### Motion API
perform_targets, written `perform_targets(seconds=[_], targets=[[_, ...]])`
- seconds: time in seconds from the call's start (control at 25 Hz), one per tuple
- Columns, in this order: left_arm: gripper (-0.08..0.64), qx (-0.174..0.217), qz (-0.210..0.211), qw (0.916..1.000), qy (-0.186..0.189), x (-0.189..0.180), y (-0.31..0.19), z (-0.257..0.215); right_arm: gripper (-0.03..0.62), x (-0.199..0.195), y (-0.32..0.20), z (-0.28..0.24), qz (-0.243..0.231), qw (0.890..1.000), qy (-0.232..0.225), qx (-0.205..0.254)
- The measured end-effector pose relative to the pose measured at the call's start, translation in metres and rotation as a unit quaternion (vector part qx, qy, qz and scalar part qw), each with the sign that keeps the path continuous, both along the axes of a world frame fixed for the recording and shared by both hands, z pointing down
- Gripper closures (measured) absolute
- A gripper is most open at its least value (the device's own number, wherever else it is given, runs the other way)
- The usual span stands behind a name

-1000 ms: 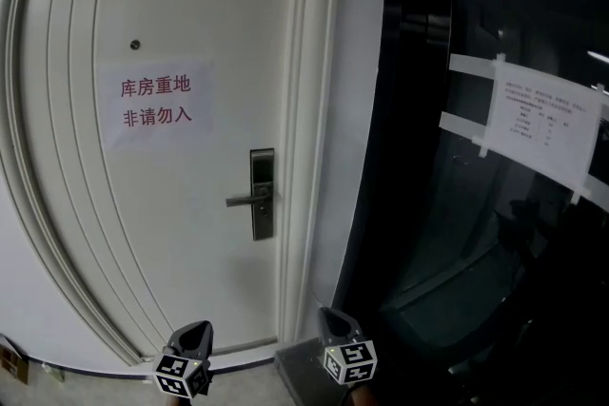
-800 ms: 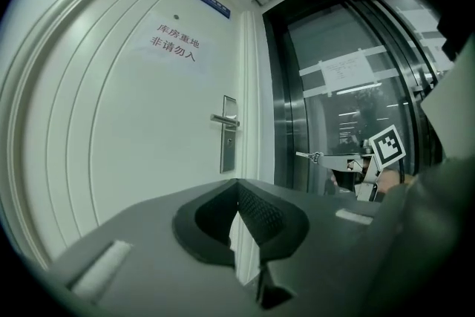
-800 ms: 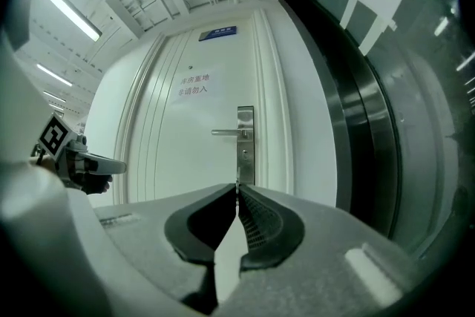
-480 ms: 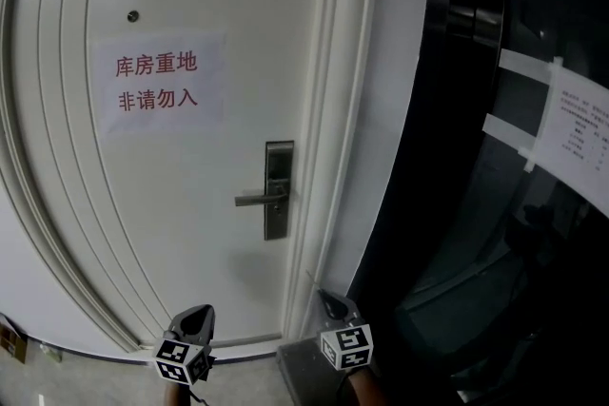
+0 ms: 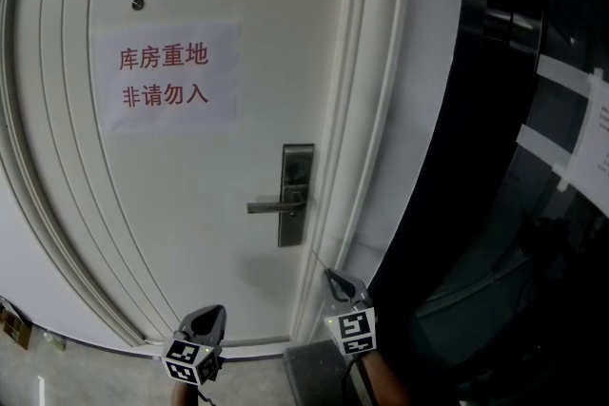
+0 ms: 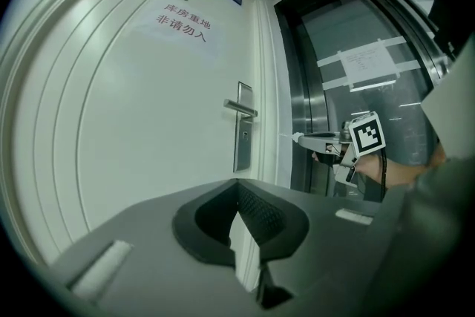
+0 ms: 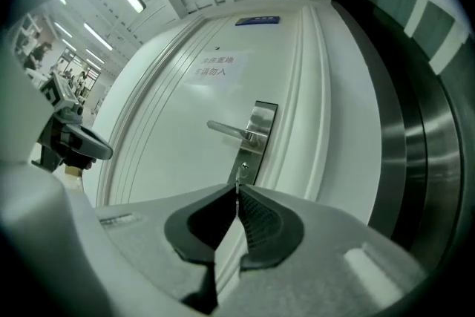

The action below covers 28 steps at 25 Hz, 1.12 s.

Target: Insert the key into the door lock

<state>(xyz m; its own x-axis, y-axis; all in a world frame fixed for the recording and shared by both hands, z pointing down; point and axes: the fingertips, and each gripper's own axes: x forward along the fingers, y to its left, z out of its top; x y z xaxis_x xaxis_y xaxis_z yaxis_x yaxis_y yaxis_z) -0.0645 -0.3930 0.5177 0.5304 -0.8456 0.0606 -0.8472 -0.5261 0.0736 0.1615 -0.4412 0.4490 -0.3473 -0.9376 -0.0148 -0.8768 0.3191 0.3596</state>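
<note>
Task is not done. The key is clamped edge-on in the right gripper, whose jaws are pressed together on it with the blade poking out ahead toward the door. It hangs in the air, clearly short of the lock plate and touching nothing. In the right gripper view the blade lines up roughly with the keyhole, low on the plate under the lever handle. I can't tell if the blade's orientation matches the slot.

Still to do, as I judge it: close the gap to the door, line the tip up with the keyhole, push the key in.

The left gripper is clenched with nothing between its pads. It sits low and to the left, near the bottom of the door, off the key's path.

Surroundings:
- A paper sign with red characters is taped at mid-door, with a peephole above it.
- A blue plate sits over the door.
- To the right of the door frame is a dark glass panel with a taped sheet.

Nothing blocks the approach. The lever just above the keyhole is the only thing close enough to bump, and the frame is just beside the plate on the right.
</note>
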Motion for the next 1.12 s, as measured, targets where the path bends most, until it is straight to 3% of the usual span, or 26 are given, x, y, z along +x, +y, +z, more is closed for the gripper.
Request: perform_targets(seconds=[0.2, 0.32, 0.44, 0.6, 0.76, 1.0, 1.12], targets=[[0.557, -0.005, -0.011, 0.9999, -0.001, -0.001, -0.009, 0.005, 0.581, -0.011, -0.026, -0.018, -0.01, 0.997, 0.072, 0.032], [0.557, -0.007, -0.021, 0.9997, 0.0, -0.006, -0.013, 0.007, 0.581, -0.018, -0.039, -0.023, -0.01, 0.989, 0.135, 0.057], [0.557, -0.008, -0.031, 0.9995, -0.001, -0.01, -0.017, 0.008, 0.581, -0.024, -0.051, -0.026, 0.006, 0.974, 0.211, 0.085], [0.557, -0.013, -0.042, 0.999, 0.0, -0.015, -0.019, 0.012, 0.581, -0.03, -0.065, -0.019, 0.016, 0.955, 0.279, 0.103], [0.557, -0.019, -0.047, 0.9987, -0.001, -0.016, -0.021, 0.016, 0.581, -0.032, -0.073, -0.022, 0.034, 0.939, 0.323, 0.116], [0.557, -0.021, -0.054, 0.9983, 0.0, -0.017, -0.025, 0.02, 0.581, -0.034, -0.086, -0.018, 0.055, 0.907, 0.394, 0.14], [0.557, -0.023, -0.056, 0.9982, 0.002, -0.018, -0.027, 0.021, 0.581, -0.036, -0.092, -0.016, 0.055, 0.898, 0.412, 0.14]])
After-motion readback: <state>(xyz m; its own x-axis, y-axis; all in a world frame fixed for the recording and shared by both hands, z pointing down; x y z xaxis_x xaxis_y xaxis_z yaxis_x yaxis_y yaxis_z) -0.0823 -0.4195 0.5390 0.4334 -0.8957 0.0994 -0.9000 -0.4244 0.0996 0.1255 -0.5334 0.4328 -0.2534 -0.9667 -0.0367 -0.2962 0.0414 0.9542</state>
